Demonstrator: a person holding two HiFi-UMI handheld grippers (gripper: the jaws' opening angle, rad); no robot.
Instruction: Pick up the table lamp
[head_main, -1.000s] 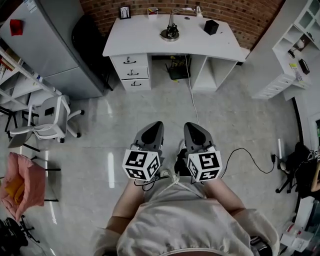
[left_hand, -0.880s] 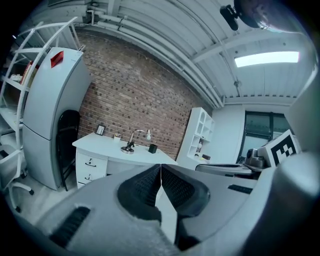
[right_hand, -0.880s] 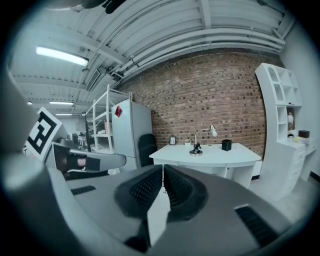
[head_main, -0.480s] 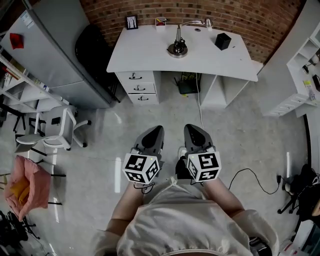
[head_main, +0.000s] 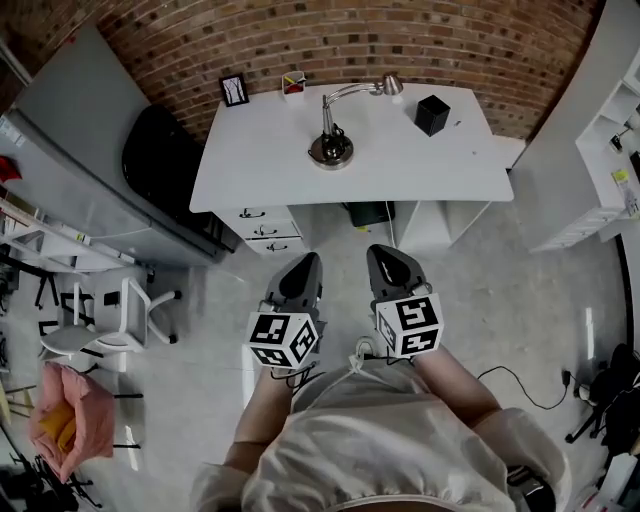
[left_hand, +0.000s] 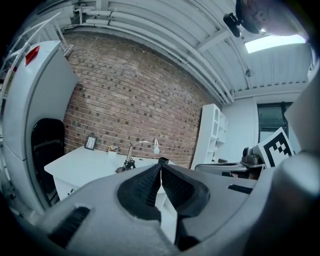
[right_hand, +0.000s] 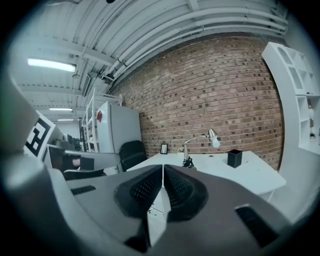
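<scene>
I see the brick wall (head_main: 400, 40) at the back, with the white table (head_main: 420, 170) set against it. My two claws are side by side in front of the table, well apart from the lamp. The left claw (head_main: 305, 262) is closed on nothing, and so is the right claw (head_main: 385, 254). The table lamp (head_main: 331, 140) stands upright near the table's middle, its head bent toward a black box (head_main: 432, 115). A small picture frame (head_main: 234, 89) stands at the table's back left corner.

Office: white desk (head_main: 400, 165); swivel chair (head_main: 110, 320); shelving (head_main: 620, 130).
</scene>
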